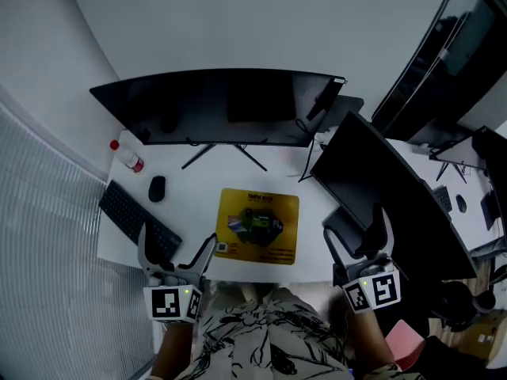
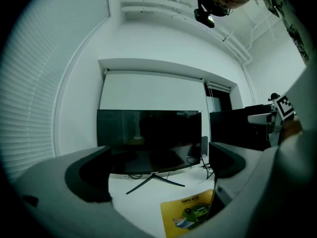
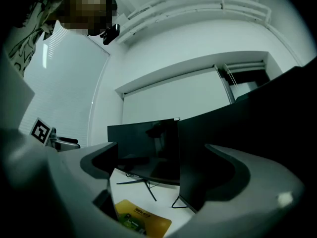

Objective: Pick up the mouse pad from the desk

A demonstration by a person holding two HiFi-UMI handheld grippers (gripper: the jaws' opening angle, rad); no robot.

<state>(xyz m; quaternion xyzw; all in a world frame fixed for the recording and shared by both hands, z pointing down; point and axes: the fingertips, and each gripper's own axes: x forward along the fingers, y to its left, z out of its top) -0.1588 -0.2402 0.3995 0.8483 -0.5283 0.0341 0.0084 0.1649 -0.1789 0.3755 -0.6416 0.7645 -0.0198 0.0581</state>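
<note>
While the left claw (image 1: 178, 245) and right claw (image 1: 356, 228) gape empty at the counter's (image 1: 207, 182) near edge, the pad (image 1: 258, 226) lies flat between them; smart play: slip a jaw under its front edge, then pinch.

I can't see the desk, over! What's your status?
Left tool, right tool open, empty. Flat yellow rectangular mouse pad untouched on white desk. Nothing blocking.

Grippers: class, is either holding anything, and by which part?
Nothing is held: left gripper and right gripper are both open, apart from the mouse pad.
</note>
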